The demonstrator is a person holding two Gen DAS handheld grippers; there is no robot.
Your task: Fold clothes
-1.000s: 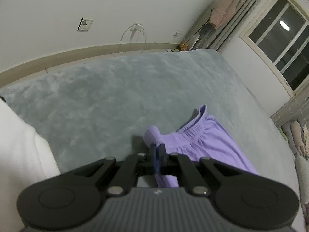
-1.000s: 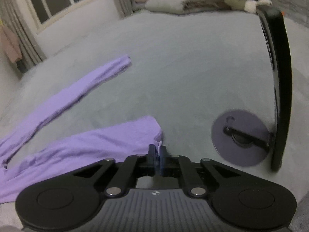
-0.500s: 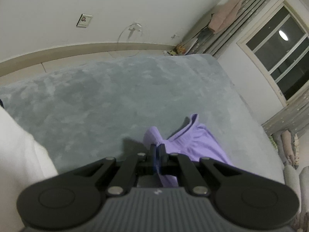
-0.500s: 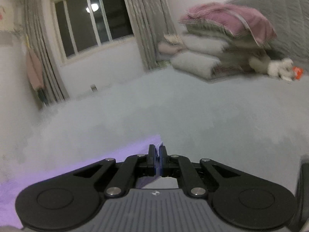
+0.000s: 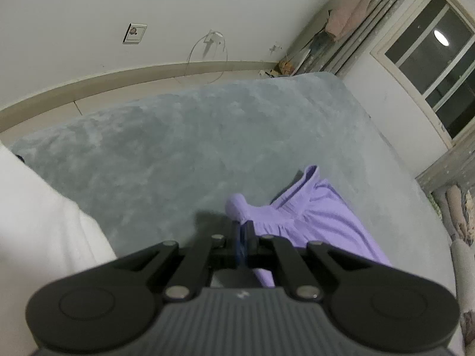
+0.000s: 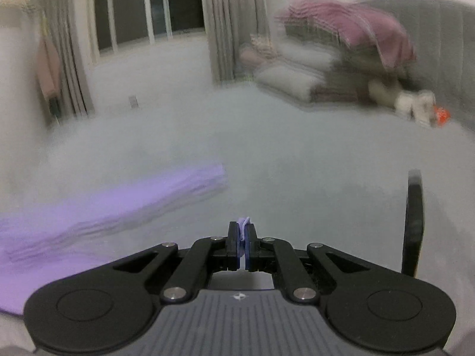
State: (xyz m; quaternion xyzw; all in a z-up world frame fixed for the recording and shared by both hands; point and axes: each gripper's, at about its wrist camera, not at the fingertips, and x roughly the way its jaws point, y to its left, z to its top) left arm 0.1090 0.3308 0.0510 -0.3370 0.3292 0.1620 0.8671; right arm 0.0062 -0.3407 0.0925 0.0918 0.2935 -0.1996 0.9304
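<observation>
Your left view looks down over the bed (image 5: 207, 148) toward the wall; your right faces the window (image 6: 148, 9); both share the purple trousers (image 5: 311, 219).

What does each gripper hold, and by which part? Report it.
Both grip the purple pants. The left gripper pinches the bunched waistband end; the right gripper pinches a cloth edge, apparently a leg hem.

A grey plush bed (image 5: 184, 154) carries purple trousers (image 5: 320, 219), stacked pillows (image 6: 297, 80) and a black stand (image 6: 414, 222).
</observation>
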